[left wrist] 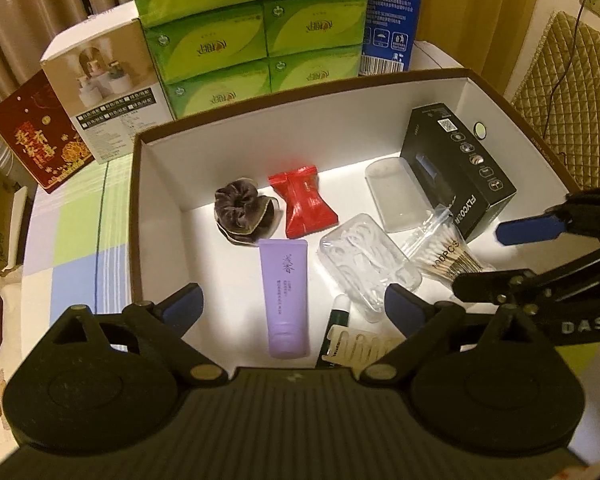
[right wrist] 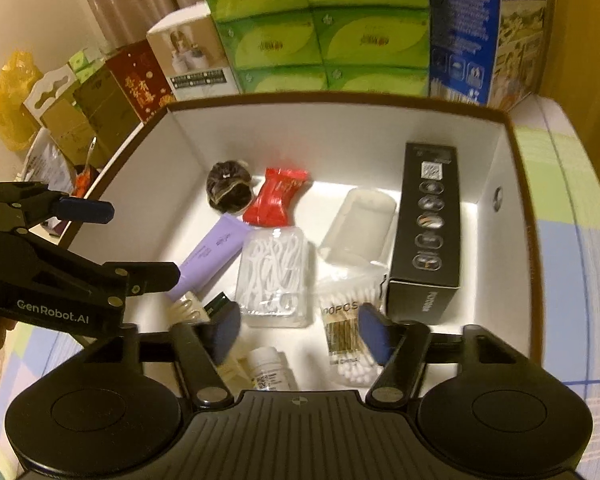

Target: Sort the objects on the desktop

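left tool (left wrist: pixel 294 306): spread wide, empty | right tool (right wrist: pixel 300 334): spread wide, empty

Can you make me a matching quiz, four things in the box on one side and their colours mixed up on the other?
Things:
1. tube
2. scrunchie
3. wrapped packet
4. tall carton

Colours:
A. red
B. black
C. purple
D. dark brown

Pairs: 1-C, 2-D, 3-A, 4-B
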Demonstrator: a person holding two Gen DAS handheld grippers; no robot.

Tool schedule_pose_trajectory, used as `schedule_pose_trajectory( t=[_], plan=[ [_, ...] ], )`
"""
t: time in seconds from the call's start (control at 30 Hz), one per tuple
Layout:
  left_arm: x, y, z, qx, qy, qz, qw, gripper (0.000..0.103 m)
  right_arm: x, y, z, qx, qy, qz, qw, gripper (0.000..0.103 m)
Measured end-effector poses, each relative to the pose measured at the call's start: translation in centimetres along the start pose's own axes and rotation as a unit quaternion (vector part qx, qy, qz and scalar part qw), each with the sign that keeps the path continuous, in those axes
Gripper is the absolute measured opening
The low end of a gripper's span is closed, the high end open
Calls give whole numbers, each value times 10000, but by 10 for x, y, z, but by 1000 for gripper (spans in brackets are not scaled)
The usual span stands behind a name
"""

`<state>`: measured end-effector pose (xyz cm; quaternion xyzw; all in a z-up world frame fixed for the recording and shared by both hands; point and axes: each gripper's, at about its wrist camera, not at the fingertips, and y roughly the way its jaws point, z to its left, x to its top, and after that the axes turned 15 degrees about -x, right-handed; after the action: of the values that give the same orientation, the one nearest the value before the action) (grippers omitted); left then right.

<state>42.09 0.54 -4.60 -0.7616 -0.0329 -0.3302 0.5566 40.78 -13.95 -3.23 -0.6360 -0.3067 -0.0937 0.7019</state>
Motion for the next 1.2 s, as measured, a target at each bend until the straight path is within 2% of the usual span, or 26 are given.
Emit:
schedule_pose_trajectory(
  t=[0.1,0.17,0.27,0.57,0.83,1.0,1.2],
  plan=[
    [0,-5,-1,55,21,-54,10000,97,-1,-8,-2,14,76,-50,10000,80],
    [-1,-9,-3,119,51,-116,9998,98,-2,-14,-3,-16,100,-106,9999,92],
    [-3,-19,-8,216,122,-248,9994,99,-6,-27,-4,-105,157,-257,9995,101],
    [-27,-61,-30,577,314,-722,9952,102,-30,-73,-2,-352,343,-670,9965,101],
    [-58,-106,-48,509,-42,-1014,9935,102,-58,-116,5,-557,423,-994,9926,101],
    [-79,-134,-63,520,-246,-1165,9915,102,-79,-140,6,-472,614,-992,9920,101],
    [-109,-159,-86,558,-396,-1220,9902,102,-105,-167,11,-353,550,-996,9929,101]
  ],
)
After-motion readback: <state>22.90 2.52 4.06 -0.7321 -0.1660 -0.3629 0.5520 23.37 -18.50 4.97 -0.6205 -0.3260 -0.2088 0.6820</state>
